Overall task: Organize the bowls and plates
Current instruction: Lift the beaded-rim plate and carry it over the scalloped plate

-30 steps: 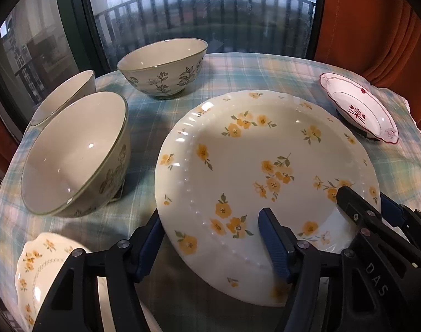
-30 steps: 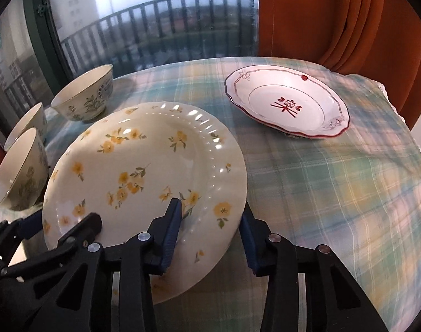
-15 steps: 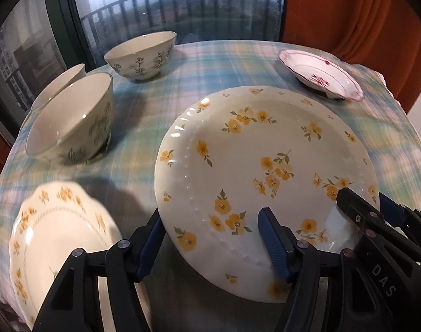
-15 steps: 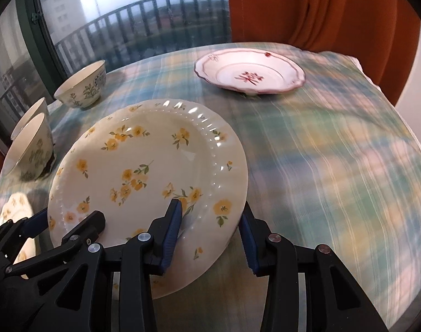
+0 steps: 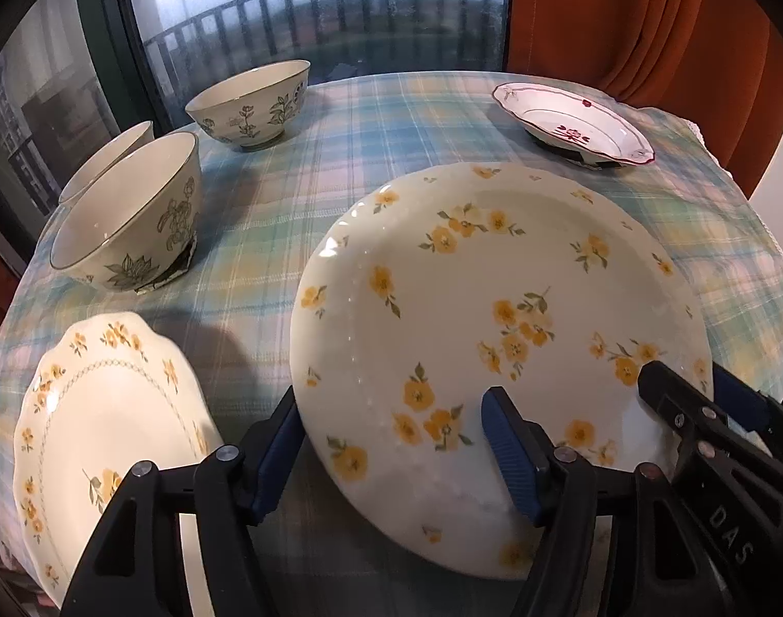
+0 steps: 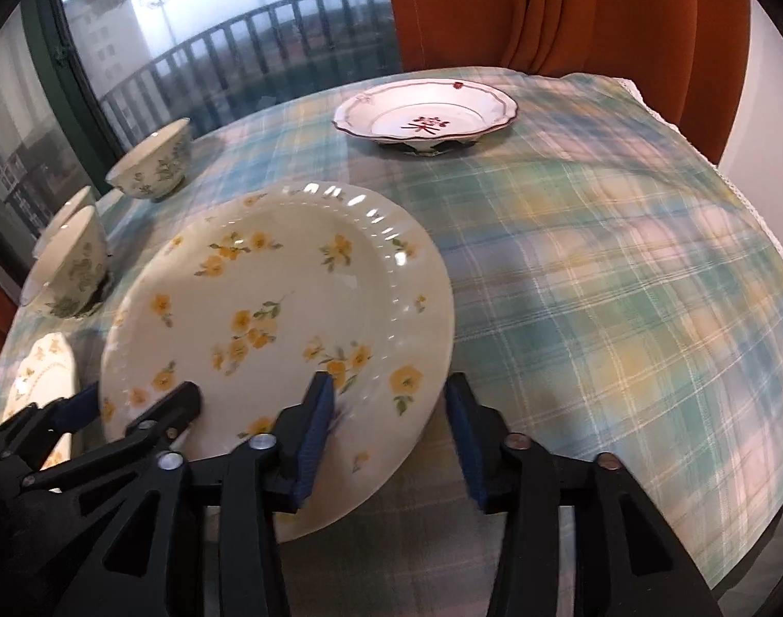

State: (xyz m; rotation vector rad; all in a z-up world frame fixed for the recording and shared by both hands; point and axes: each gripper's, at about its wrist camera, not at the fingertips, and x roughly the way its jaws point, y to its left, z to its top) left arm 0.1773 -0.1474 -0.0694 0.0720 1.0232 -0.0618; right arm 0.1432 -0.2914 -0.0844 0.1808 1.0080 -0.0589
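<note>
Nearest me, the right gripper (image 6: 389, 391) has just been opening. Its jaws now stand loosely either side of the rim of the big round white china plate with yellow flowers (image 5: 494, 267), and a gap shows at the outer pad. The left gripper (image 5: 391, 411), about half open, looks still pinched on that rim. Both have brought the plate back beside the small scalloped yellow-flowered plate (image 5: 108, 411), so I'd say it gets stacked there next. Beyond stand three green-sprigged bowls (image 5: 124, 216) and the red-trimmed dish (image 5: 576, 123).

Right tool (image 6: 388, 421) opening — yellow-flowered plate (image 6: 288, 308) carried nearer
</note>
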